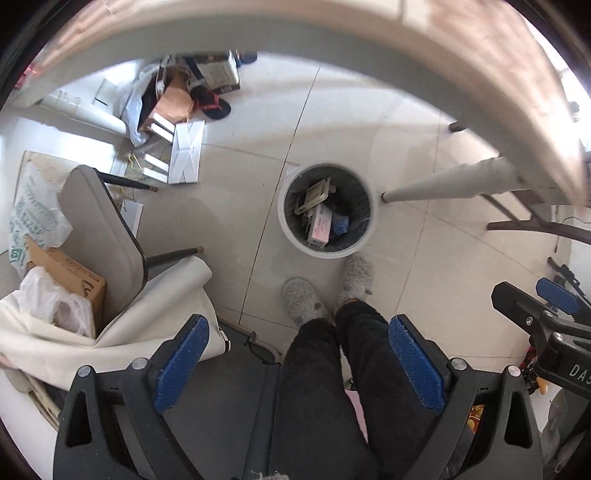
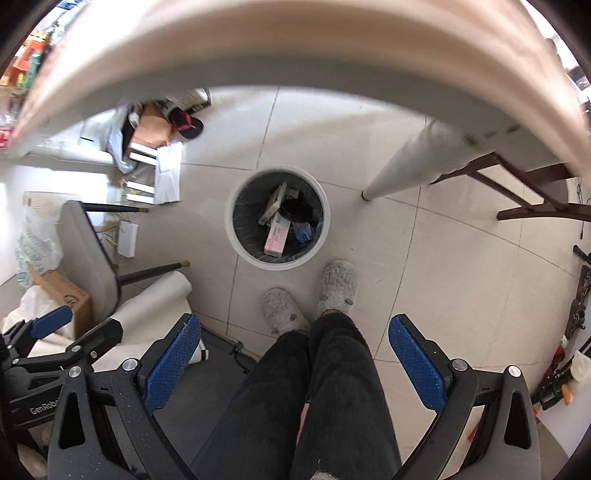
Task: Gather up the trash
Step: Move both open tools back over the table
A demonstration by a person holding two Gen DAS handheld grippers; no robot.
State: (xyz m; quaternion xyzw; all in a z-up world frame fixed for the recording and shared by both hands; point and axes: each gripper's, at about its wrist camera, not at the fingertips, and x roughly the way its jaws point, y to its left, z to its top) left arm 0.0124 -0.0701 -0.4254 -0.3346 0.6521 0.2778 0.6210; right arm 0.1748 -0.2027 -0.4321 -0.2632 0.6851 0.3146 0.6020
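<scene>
A round white trash bin (image 1: 291, 236) with a dark liner stands on the tiled floor below both grippers; it also shows in the right wrist view (image 2: 236, 243). Inside lie a pink box (image 1: 320, 228), a beige box (image 1: 314, 194) and a blue crumpled item (image 1: 340, 225). My left gripper (image 1: 299, 363) is open and empty, high above the floor. My right gripper (image 2: 293, 363) is open and empty too, beside the left one. The right gripper shows at the right edge of the left view (image 1: 532, 299); the left gripper shows at the left edge of the right view (image 2: 70, 328).
The person's legs (image 1: 332, 387) and grey slippers (image 1: 303, 301) stand just before the bin. A grey chair (image 1: 103, 236), a cardboard box (image 1: 70, 277) and plastic bags are at left. Boxes, papers and a sandal (image 1: 212, 103) lie at the back left. A table edge (image 1: 369, 33) and leg (image 1: 443, 182) are above and right.
</scene>
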